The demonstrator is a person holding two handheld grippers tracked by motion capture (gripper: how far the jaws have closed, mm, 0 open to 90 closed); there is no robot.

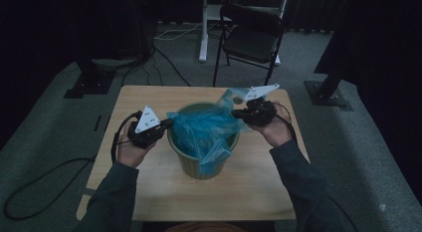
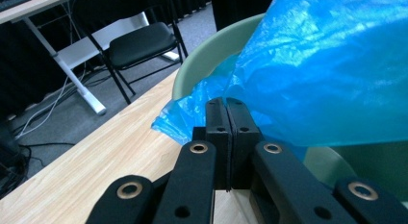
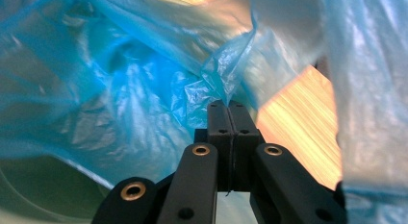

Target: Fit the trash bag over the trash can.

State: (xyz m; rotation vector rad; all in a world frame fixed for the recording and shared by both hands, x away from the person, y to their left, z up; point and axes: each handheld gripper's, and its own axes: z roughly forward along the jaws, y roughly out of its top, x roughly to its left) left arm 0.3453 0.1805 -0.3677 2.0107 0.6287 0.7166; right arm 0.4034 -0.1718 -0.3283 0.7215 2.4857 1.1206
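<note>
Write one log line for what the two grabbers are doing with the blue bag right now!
left gripper: shut on blue plastic bag | right gripper: shut on bag | bag: spread over green bin | bin: on wooden table

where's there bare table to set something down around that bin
Bare wood lies along the near edge of the table, between the two sleeves in front of the green bin, and at the far left corner behind the left gripper. It is crowded mid-table: both grippers, the right gripper included, pinch the blue bag over the bin.
</note>
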